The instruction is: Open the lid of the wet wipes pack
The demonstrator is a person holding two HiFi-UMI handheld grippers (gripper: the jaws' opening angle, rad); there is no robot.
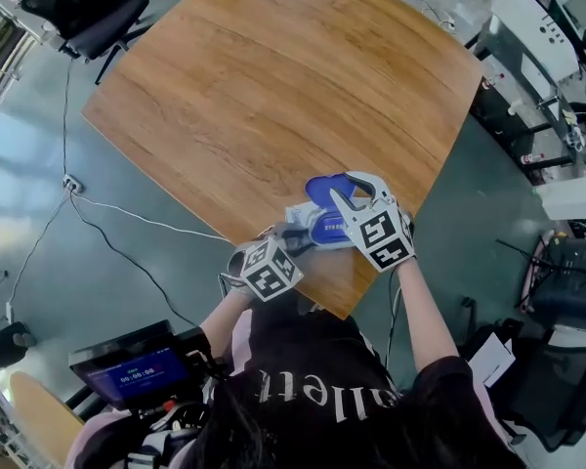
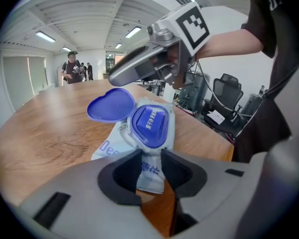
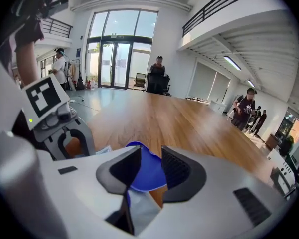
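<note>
Left gripper [image 2: 150, 159] is clamped on the near end of the wet wipes pack [image 2: 111, 144]. The pack lies flat near the edge of the wooden table [image 1: 273, 86] with its blue lid [image 2: 111, 104] flipped open beside the blue opening. Right gripper [image 3: 150, 156] hovers just above that lid with its jaws apart, the lid showing through the gap between them.

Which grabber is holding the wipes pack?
The left gripper: its jaws pinch the near end of the wet wipes pack. The right gripper only hangs above the open blue lid and seems to grip nothing.
</note>
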